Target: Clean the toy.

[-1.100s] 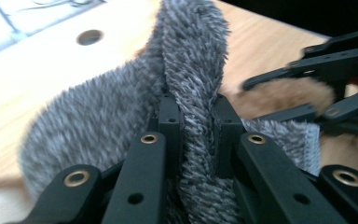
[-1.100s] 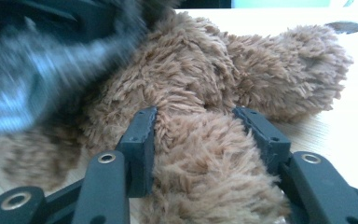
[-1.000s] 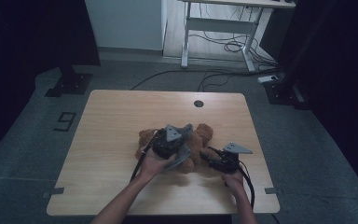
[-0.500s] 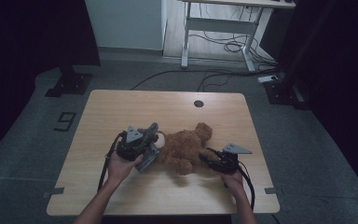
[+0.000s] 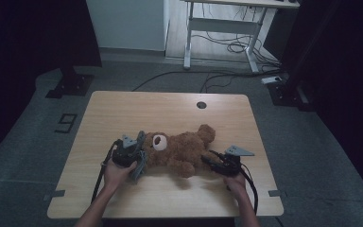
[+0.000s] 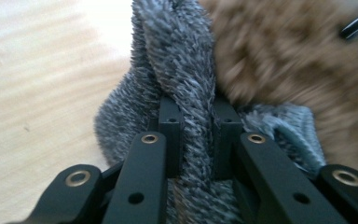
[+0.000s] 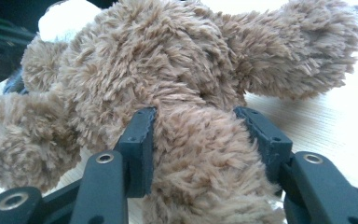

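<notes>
Left gripper [image 5: 139,158]: jaws pinched tight on a fold of grey fuzzy cloth [image 6: 186,79], which fills the narrow gap between the two pads in the left gripper view. The cloth bunches up past the jaw tips toward 12 o'clock; brown fur of the teddy bear [image 6: 298,60] presses against it from 1 to 3 o'clock. What the grey cloth is exactly cannot be told.

Right gripper [image 5: 211,161]: jaws about half apart and clamped around a limb of the teddy bear [image 7: 200,154], fur bulging between and over both pads in the right gripper view. The bear's body rises at 12 o'clock from the jaws, another limb stretching to 2 o'clock.

High view: teddy bear [image 5: 184,146] lies on its side on the wooden table [image 5: 137,109], near the person's edge, head with its pale muzzle toward the left gripper, legs toward the right gripper. From the left gripper the bear lies at 3 o'clock, touching; from the right gripper at 9 to 10 o'clock, touching. Each gripper trails a black cable [image 5: 250,182] toward the table's near edge.
</notes>
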